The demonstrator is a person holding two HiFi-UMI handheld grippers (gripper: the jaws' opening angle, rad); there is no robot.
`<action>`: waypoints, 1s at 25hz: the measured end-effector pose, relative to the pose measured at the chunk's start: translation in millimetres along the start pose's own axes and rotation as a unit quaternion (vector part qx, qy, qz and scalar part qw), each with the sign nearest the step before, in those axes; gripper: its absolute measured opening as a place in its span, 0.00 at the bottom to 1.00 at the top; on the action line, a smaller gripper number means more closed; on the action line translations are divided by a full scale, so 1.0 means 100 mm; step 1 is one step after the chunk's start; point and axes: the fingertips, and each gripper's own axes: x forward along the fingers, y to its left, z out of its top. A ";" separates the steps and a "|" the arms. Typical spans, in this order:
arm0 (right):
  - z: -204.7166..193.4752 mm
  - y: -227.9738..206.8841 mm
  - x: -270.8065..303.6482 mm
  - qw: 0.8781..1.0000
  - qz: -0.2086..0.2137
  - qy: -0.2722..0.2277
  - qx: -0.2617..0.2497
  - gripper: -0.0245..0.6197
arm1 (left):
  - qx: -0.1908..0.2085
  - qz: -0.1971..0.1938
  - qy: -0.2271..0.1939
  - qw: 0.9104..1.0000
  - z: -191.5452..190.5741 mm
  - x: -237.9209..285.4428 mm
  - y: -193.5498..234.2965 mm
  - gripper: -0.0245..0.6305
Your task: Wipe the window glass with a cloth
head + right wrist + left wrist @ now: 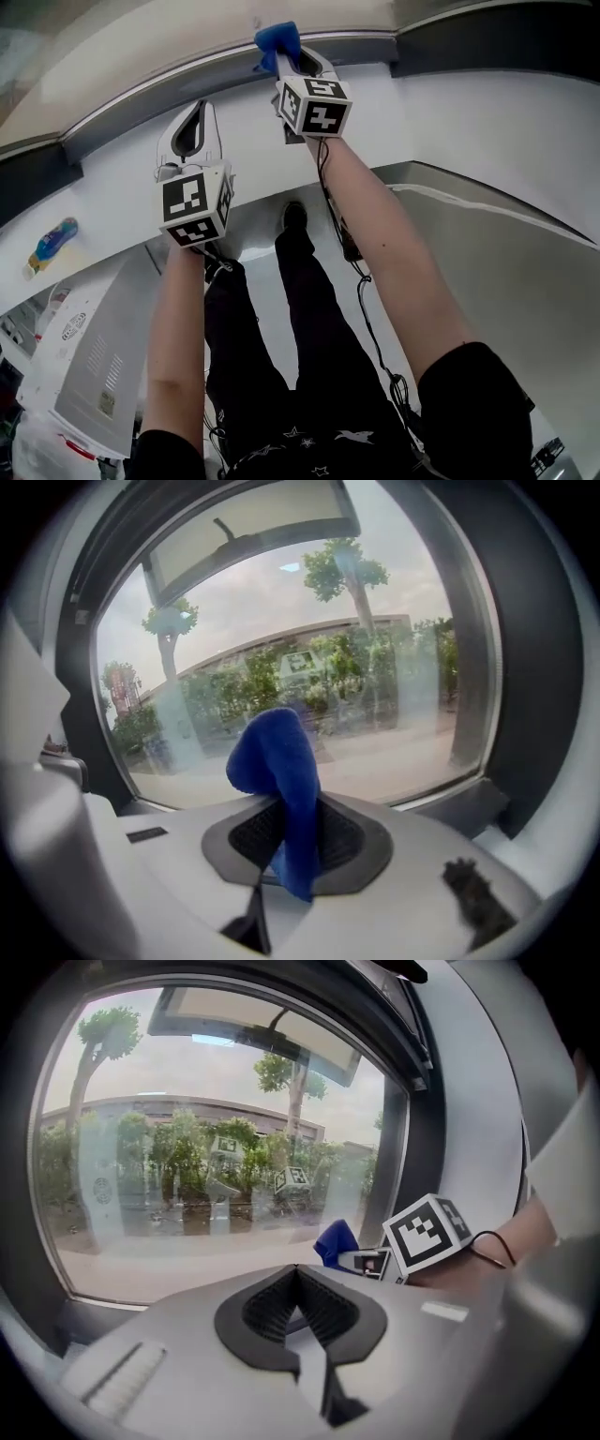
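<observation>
A blue cloth (278,39) bunches at the tip of my right gripper (292,60), up against the lower edge of the window. In the right gripper view the jaws are shut on this blue cloth (279,761), which stands up in front of the window glass (309,667); my right gripper (291,803) is close to the pane. My left gripper (202,108) hangs lower and to the left, shut with nothing in it. In its own view my left gripper (297,1271) faces the window glass (206,1147), with the blue cloth (336,1239) off to its right.
A dark window frame post (412,1147) borders the glass on the right. Below stand a white appliance (89,366), a blue and yellow object (52,246) on the ledge, and cables (361,281) beside the person's legs (300,328).
</observation>
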 end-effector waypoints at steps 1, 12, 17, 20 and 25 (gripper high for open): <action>0.02 -0.20 -0.05 1.000 -0.011 -0.003 0.008 0.16 | 0.004 -0.006 0.001 1.000 0.03 0.07 -0.12 0.05; 0.19 -2.03 -0.51 0.988 -0.126 -0.030 0.086 0.16 | 0.039 -0.041 0.011 0.998 0.18 0.59 -1.12 0.05; 0.21 -2.37 -0.62 0.984 -0.139 -0.031 0.108 0.16 | 0.049 -0.036 0.009 0.998 0.27 0.66 -1.31 0.05; 0.23 -2.43 -0.66 0.984 -0.137 -0.028 0.113 0.16 | 0.047 -0.025 0.005 0.999 0.34 0.64 -1.36 0.05; 0.23 -2.39 -0.79 0.982 -0.133 -0.023 0.134 0.16 | 0.038 -0.008 -0.003 0.999 0.53 0.48 -1.39 0.05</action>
